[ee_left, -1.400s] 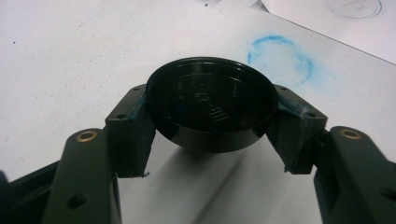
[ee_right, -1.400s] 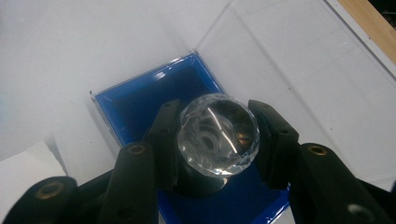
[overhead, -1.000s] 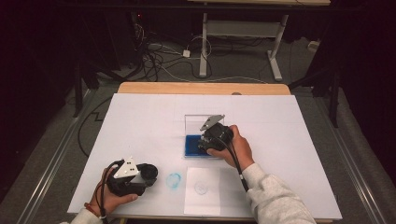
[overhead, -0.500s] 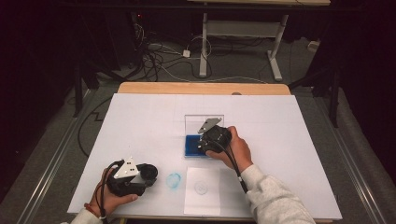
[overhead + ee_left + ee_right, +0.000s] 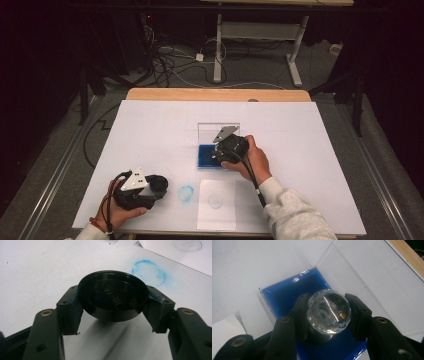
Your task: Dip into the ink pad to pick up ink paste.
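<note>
1. White table [image 5: 150, 130] lay under your hands.
2. Your left gripper [image 5: 113, 315] pinched a black round lid [image 5: 112, 295] beside a blue ring stain [image 5: 148, 271].
3. Your right gripper [image 5: 328, 315] clamped a faceted crystal knob [image 5: 328, 311] over the blue box [image 5: 287, 295].

I see a glossy, smooth black plastic cap [image 5: 112, 296] between matt black jaws. The faceted knob [image 5: 328, 311] looks like clear glass, sparkling, above a blue, velvety-looking box lining [image 5: 287, 293]. The counter [image 5: 150, 135] wears matt white paper; its far edge is bare wood.

In the high view the right gripper [image 5: 226, 151] hides part of the blue tray [image 5: 206, 155].
</note>
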The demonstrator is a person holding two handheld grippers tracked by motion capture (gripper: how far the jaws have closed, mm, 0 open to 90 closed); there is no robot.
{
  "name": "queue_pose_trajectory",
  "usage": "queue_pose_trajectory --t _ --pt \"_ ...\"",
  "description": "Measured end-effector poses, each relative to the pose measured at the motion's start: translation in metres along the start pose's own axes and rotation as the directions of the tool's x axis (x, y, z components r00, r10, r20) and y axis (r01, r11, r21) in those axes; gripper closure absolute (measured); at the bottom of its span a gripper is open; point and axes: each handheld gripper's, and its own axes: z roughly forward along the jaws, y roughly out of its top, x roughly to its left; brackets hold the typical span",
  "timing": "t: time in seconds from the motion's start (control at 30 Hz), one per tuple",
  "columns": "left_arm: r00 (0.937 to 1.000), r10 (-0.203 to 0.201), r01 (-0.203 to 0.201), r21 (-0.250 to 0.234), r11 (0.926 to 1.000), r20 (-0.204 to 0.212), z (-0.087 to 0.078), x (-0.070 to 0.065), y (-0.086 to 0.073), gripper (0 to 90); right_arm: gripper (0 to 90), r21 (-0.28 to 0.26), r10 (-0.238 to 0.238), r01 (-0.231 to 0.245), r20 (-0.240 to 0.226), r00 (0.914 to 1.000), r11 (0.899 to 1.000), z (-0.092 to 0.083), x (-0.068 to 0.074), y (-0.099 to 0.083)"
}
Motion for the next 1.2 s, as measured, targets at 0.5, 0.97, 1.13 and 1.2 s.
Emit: queue_pose_trajectory --t 0.5,0.97,1.13,1.2 --pt "0.9994 0.001 -0.001 -0.005 1.0 -0.034 -0.001 0.0 0.0 36.8 57.8 -0.133 0.071 -0.07 -0.003 0.9975 0.989 -0.029 -0.011 -0.008" --pt "0.9988 0.006 -0.007 -0.009 0.9999 -0.049 0.0 -0.001 0.003 36.7 57.8 -0.274 0.069 -0.08 -0.047 0.9965 0.958 -0.08 -0.013 -0.014" --pt "0.9987 0.012 -0.013 -0.01 0.9999 -0.049 0.0 -0.001 0.004 36.8 57.8 -0.297 0.05 -0.061 -0.043 0.9978 0.953 -0.091 -0.01 -0.012" --pt "0.9987 0.011 -0.012 -0.01 0.9999 -0.05 0.0 -0.001 0.004 36.7 57.8 -0.305 0.05 -0.061 -0.043 0.9978 0.95 -0.094 -0.009 -0.013"
